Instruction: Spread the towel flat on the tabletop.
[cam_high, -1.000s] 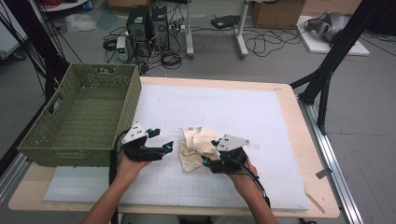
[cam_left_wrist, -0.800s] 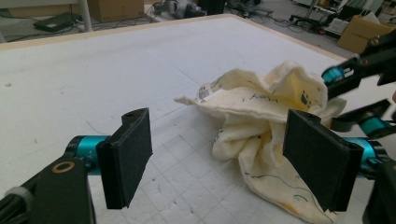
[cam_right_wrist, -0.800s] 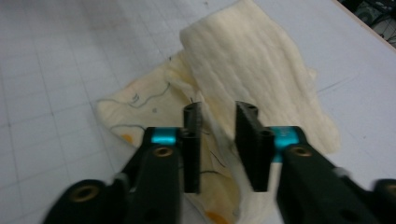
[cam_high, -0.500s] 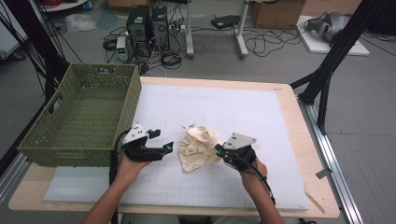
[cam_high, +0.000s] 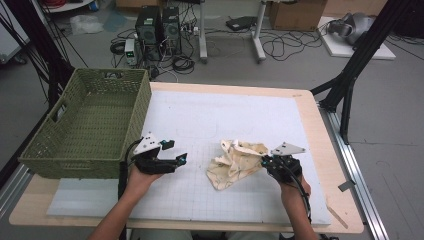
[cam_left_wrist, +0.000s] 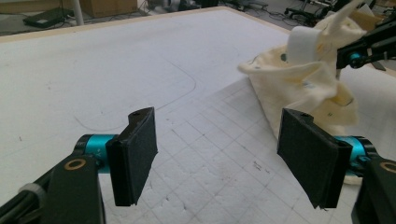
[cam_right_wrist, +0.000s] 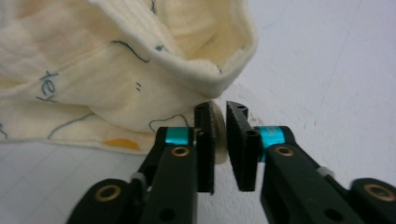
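A cream printed cloth (cam_high: 235, 162) is seen crumpled on the white gridded mat (cam_high: 210, 120), roughly at the mat's 5 o'clock area in the high view, between the two grippers.

The right gripper (cam_high: 267, 162) is held at the cloth's 3 o'clock edge. In the right gripper view, a thin edge of the cloth (cam_right_wrist: 140, 79) is pinched between the pads, which are nearly together; the jaws have just eased slightly after closing, with the fabric kept between them. The rest of the cloth is bunched up toward 11 o'clock of that view, one hemmed fold standing up just above the pads.

The left gripper (cam_high: 177, 161) is held at 9 o'clock of the cloth in the high view, apart from it, pointed toward it. In the left gripper view its jaws are seen wide apart with nothing between them except bare mat; they have just been narrowing a little. The cloth (cam_left_wrist: 303, 79) is placed at 2 o'clock there, raised in a peak, with the right gripper (cam_left_wrist: 355, 58) at its far side.

A green woven basket (cam_high: 65, 150) is set at the table's (cam_high: 320, 120) 9 o'clock edge, just beside the left gripper.
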